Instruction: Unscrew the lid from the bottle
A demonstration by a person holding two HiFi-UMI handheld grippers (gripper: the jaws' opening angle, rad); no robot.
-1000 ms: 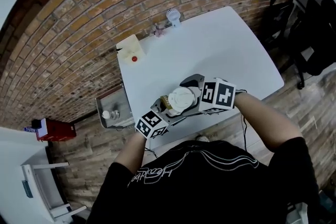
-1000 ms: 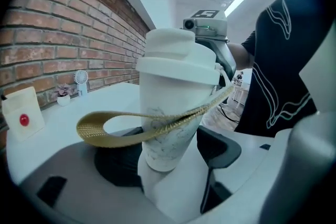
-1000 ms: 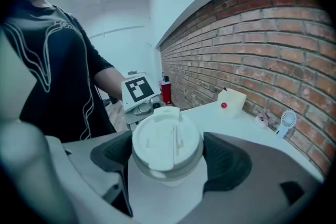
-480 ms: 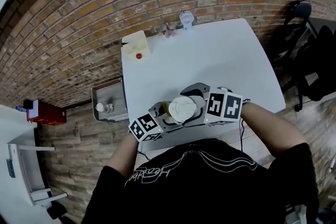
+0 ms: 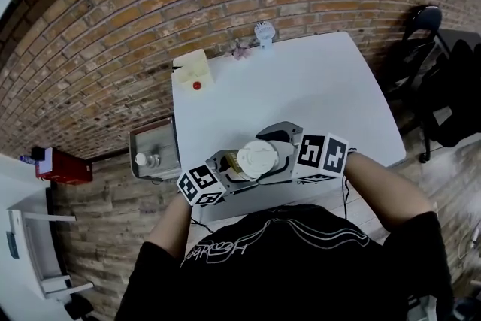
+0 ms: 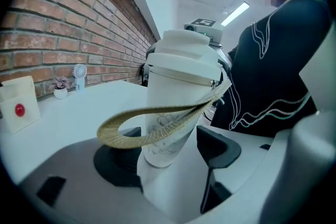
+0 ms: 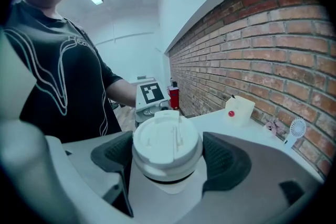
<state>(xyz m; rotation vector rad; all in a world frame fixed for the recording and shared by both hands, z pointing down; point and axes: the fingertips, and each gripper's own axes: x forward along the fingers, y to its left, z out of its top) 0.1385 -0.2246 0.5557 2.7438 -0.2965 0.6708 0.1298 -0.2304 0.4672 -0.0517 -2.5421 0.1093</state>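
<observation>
A white bottle (image 6: 167, 113) with a woven tan strap (image 6: 152, 128) is held tilted over the front edge of the table (image 5: 301, 86). My left gripper (image 6: 163, 157) is shut on the bottle's lower body, a dark pad on each side. My right gripper (image 7: 168, 161) is shut on the white lid (image 7: 167, 145), with its ribbed pads against both sides. In the head view the lid (image 5: 257, 158) faces up between the left gripper (image 5: 231, 165) and the right gripper (image 5: 276, 155). The lid (image 6: 184, 55) sits on the bottle's neck.
At the table's far left corner stands a cream box with a red button (image 5: 192, 71). A small white fan (image 5: 262, 31) and a tiny plant (image 5: 240, 49) stand by the brick wall. A metal tray (image 5: 154, 154) is left of the table, a black chair (image 5: 421, 26) on the right.
The head view has swung, so the table sits differently in frame. Both grippers stay closed around the bottle and lid by the front edge; I see no clear turn of the lid.
</observation>
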